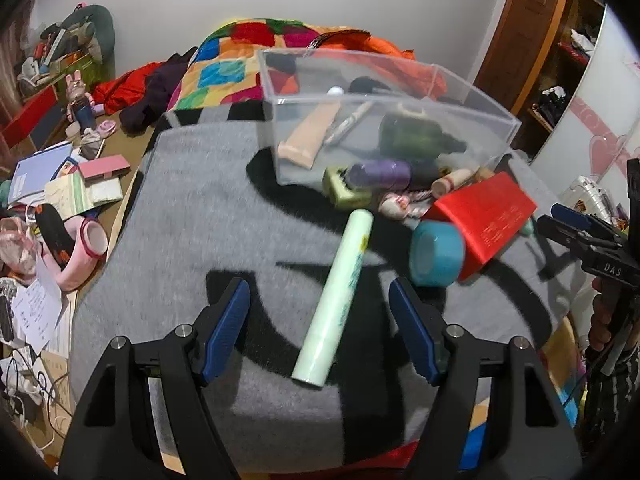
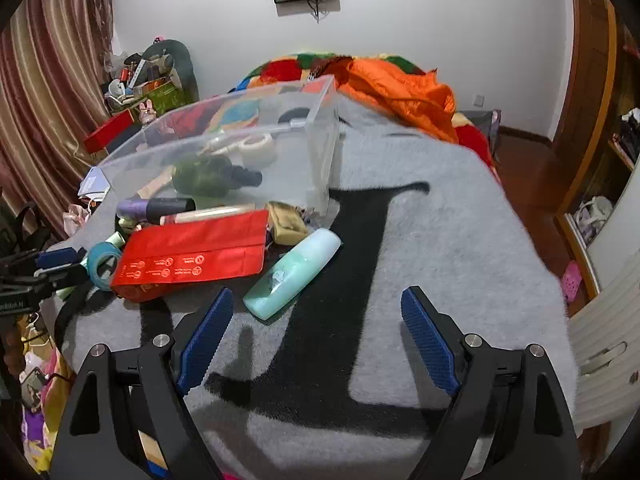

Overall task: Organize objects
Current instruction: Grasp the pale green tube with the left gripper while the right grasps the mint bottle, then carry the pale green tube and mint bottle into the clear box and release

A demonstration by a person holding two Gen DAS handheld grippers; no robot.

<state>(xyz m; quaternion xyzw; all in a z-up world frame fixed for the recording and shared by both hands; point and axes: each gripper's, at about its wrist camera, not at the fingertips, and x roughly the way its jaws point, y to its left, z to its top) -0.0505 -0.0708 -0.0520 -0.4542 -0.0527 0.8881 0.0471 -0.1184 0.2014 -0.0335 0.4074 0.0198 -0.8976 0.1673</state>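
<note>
On the grey-and-black plush blanket (image 1: 192,208), a pale green cylindrical tube (image 1: 340,304) lies flat and aslant, its near end between the blue pads of the left gripper (image 1: 320,320). Jaws stand apart; neither pad touches the tube, nothing held. Just right of it: a teal tape roll (image 1: 436,254) touching a red cardboard box (image 1: 486,220). Behind these, a clear plastic rectangular bin (image 1: 472,100) already holds a beige tube, a dark green bottle and other small items; more clutter is heaped against its front wall.

Right gripper (image 2: 318,332) hovers over the blanket, jaws wide, empty. A translucent mint-green squeeze bottle (image 2: 292,276) lies just ahead of its left pad, near the red box.

Judgement: task part done; loose items remain outside the bin.

Risks:
- Tube lies oblique to the left jaws; closing without squaring up could pinch one end and swing it out.
- Round tube on soft pile may roll away under a glancing pad.
- Grippers work near each other around the box; reaches could collide.
- Smooth mint bottle may squirt free if pinched off-centre.
</note>
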